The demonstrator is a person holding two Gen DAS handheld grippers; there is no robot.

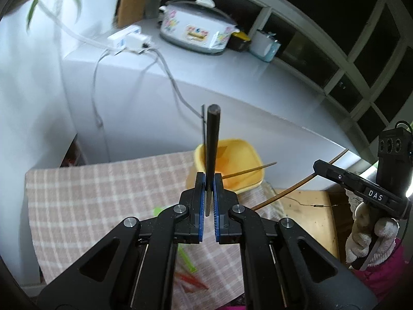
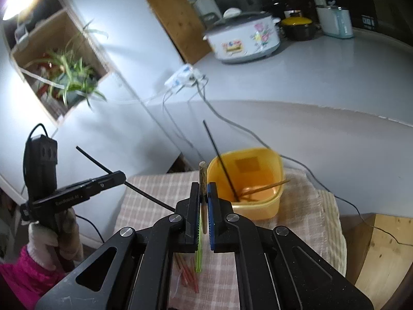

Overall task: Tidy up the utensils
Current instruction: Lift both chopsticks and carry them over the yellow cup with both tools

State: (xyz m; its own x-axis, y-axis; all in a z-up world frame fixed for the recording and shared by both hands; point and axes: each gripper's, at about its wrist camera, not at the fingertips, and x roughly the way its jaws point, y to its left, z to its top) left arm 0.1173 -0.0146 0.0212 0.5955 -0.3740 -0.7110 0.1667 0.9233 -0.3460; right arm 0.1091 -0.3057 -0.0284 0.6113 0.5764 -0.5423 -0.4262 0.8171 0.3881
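My left gripper (image 1: 209, 180) is shut on a black chopstick (image 1: 213, 139) that points away from the camera, above the checked cloth (image 1: 103, 201). My right gripper (image 2: 203, 188) is shut on a brown wooden chopstick (image 2: 202, 177). Each gripper also shows in the other's view: the right gripper (image 1: 316, 166) at the right edge, the left gripper (image 2: 121, 175) at the left with its black chopstick (image 2: 144, 193). Ahead of both stands a yellow tub (image 2: 258, 210), holding a leaning black chopstick (image 2: 219, 155) and wooden chopsticks (image 2: 268, 186). Red sticks (image 2: 188, 273) and a green stick (image 2: 198, 258) lie on the cloth beneath the grippers.
Behind the tub rises a white counter with a flowered rice cooker (image 2: 245, 41), a power strip (image 2: 183, 77) and cables trailing down past the tub. A potted plant (image 2: 74, 77) sits in a wall niche at left. A bare wooden surface (image 2: 382, 253) adjoins the cloth at right.
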